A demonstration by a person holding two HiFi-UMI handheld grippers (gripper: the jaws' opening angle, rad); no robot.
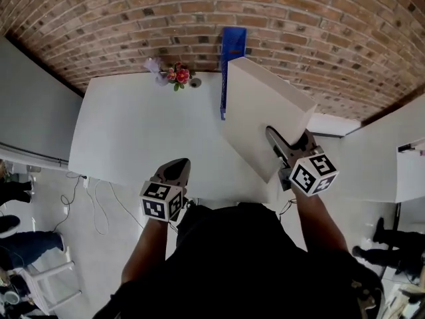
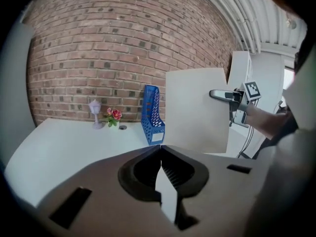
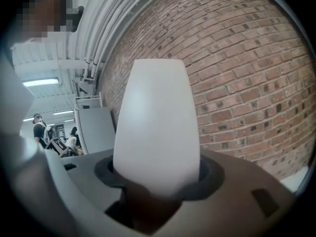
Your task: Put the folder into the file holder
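A brick wall (image 1: 199, 18) runs behind a white table (image 1: 133, 131), with grey panels to either side of it. At the back of the table stands a blue file holder (image 1: 232, 52), upright and narrow. To its left are a small pot of flowers (image 1: 179, 75) and a lilac lamp (image 1: 154, 68). The right gripper (image 1: 285, 145) has its jaws pinching the near edge of a white folder (image 1: 262, 111). In the right gripper view the folder (image 3: 157, 127) rises straight out from between the jaws and fills the middle of the frame. It is held clear of the table, tilted, stretching ahead of the right jaws toward the holder. Its far edge comes just beside the holder's right side; whether the two touch is hard to say, as they overlap in both views that show them. The left gripper (image 1: 174, 171) hangs over the table's near edge with its jaws pressed together at the tips and nothing between them. In the left gripper view only bare table shows through the gap behind the tips. From those jaws the holder (image 2: 153, 115) lies almost straight ahead, well apart. The folder (image 2: 197, 110) is ahead and to the right, and the lamp and flowers are ahead to the left.
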